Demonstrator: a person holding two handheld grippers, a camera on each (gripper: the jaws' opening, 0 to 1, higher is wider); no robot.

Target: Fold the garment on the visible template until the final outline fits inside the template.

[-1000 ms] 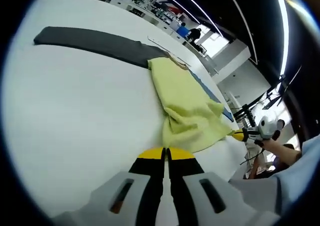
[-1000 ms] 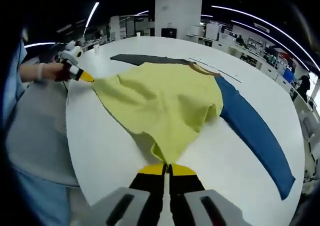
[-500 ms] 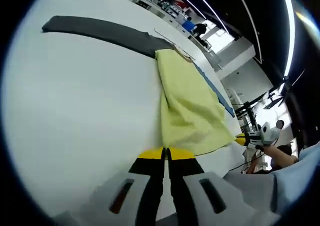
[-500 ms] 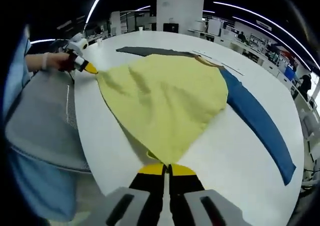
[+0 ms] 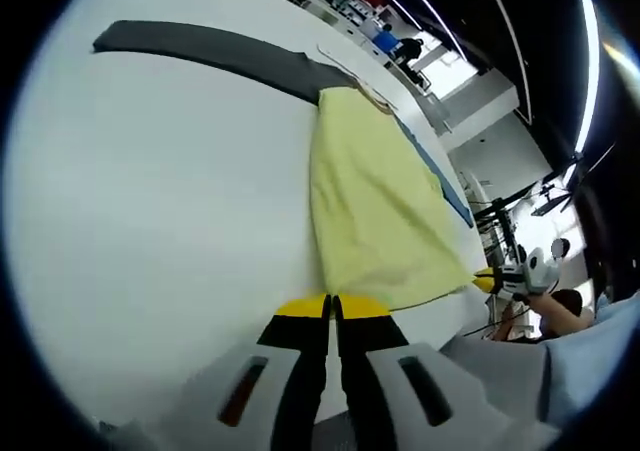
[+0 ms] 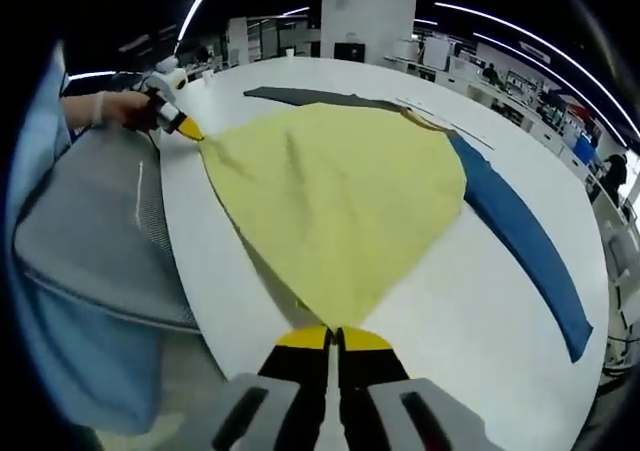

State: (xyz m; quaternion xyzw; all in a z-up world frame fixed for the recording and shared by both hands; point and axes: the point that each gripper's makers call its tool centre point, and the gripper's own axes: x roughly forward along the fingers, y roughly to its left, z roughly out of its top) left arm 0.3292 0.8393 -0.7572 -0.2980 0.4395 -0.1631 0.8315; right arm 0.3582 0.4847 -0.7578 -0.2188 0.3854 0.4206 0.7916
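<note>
A pale yellow garment [image 6: 335, 191] is stretched flat over the white table [image 6: 480, 301], its lower part pulled toward the near edge. My right gripper [image 6: 333, 333] is shut on one bottom corner of it. The other corner sits in my left gripper [image 5: 331, 302], also shut; that gripper appears far left in the right gripper view [image 6: 188, 128], held by a hand. In the left gripper view the garment [image 5: 375, 206] runs away as a narrow strip, and the right gripper [image 5: 487, 282] shows at its far corner. A blue sleeve [image 6: 520, 236] and a dark grey sleeve [image 5: 200, 46] lie spread to the sides.
A thin template line [image 6: 445, 123] crosses the table beyond the collar. The person's grey mesh chair [image 6: 95, 241] and blue clothing [image 6: 60, 371] stand at the table's near edge. Desks and equipment fill the room behind.
Both grippers have drawn the garment's bottom edge back toward the near table edge. The crumpled yellow cloth has been pulled taut and smooth.
</note>
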